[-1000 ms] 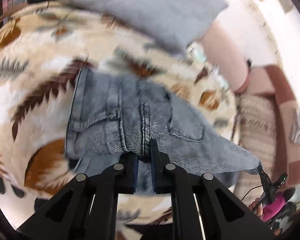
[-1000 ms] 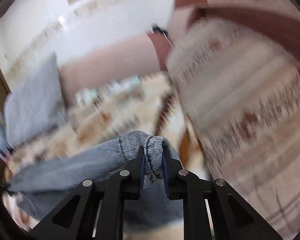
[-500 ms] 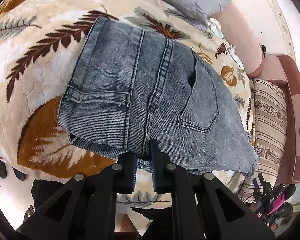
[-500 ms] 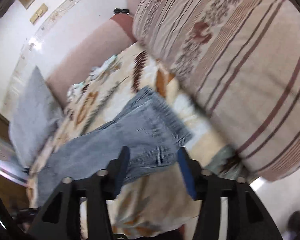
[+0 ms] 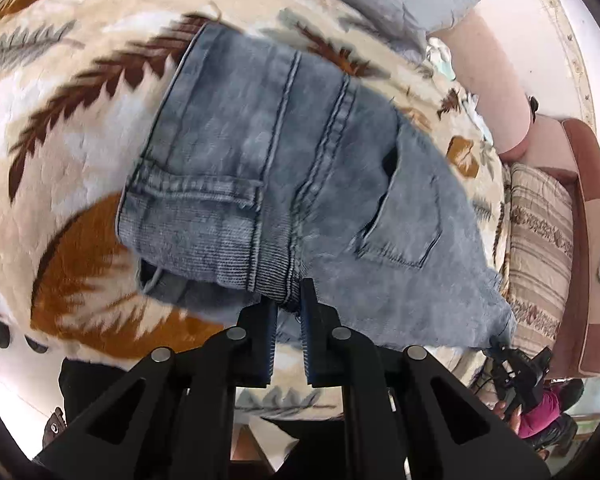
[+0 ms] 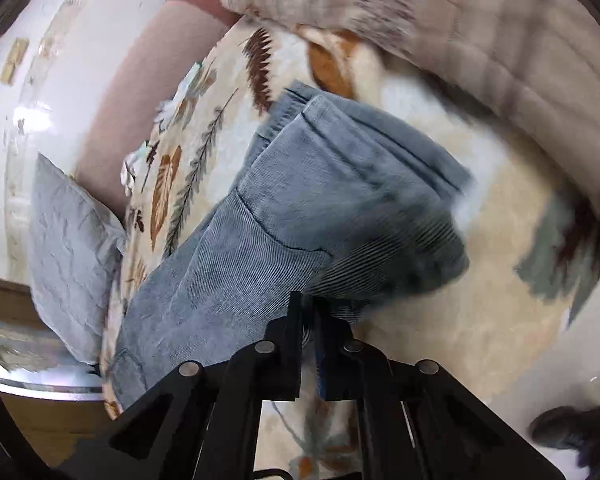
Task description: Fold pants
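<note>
Where open before, right gripper [image 6: 308, 312] jaws on jeans [image 6: 284, 232].

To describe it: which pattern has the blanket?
Cream blanket with brown leaf pattern; left wrist view.

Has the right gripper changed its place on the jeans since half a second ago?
Yes. Its jaws stood open short of the folded leg end; now the right gripper is shut on the jeans edge, nearer the leaf blanket.
</note>
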Tool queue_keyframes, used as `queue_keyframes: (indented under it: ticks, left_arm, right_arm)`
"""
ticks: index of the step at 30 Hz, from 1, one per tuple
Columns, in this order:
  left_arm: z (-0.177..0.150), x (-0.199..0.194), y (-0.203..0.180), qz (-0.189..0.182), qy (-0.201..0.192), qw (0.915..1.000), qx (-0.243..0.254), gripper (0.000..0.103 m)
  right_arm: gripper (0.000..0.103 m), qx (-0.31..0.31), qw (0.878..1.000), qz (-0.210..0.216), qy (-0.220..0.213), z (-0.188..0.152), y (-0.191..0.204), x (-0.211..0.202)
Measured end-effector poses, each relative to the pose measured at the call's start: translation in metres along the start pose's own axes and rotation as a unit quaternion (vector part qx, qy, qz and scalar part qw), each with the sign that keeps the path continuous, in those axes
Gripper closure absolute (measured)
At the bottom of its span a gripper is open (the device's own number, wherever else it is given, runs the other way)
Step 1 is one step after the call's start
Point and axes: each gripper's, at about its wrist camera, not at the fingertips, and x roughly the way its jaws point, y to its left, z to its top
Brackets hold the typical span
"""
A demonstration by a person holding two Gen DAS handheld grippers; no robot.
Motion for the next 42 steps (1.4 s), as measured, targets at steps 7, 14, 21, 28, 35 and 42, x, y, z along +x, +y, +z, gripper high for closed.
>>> queue_keyframes:
  ticks: [7, 14, 21, 28, 35, 42]
  left_arm:
    - [0.018, -0.066, -0.042, -0.061, -0.099, 0.9926, 0.034, 0.095]
    - [-0.017, 0.007, 0.002, 0.009, 0.008, 0.9993, 0.036, 0.095]
    - [-0.015, 0.01, 0.008, -0.005, 0.01, 0.9997, 0.021, 0.094]
    - [-0.022, -0.04, 0.018, -0.029, -0.013, 0.9977, 0.061, 0.091]
    - [0.048, -0.073, 0.055, -0.031, -0.071, 0.997, -0.005, 0.049]
    - [0.109, -0.02, 0.066, -0.05, -0.01, 0.9976, -0.047, 0.049]
  right_arm:
    - [0.099, -0.145, 0.969, 0.095, -0.175, 0.041, 0.116, -0.111]
    - [0.1, -0.071, 0.996, 0.001, -0.05, -0.01, -0.003, -0.019]
    - [0.097, -0.038, 0.997, -0.013, -0.066, -0.025, -0.046, -0.018]
    - [0.081, -0.062, 0.993, -0.005, -0.095, -0.022, -0.033, -0.051]
    - [0.055, -0.179, 0.982, 0.012, -0.05, -0.031, 0.072, -0.011]
    - [0.04, -0.345, 0.937, 0.035, 0.027, -0.052, 0.249, 0.08]
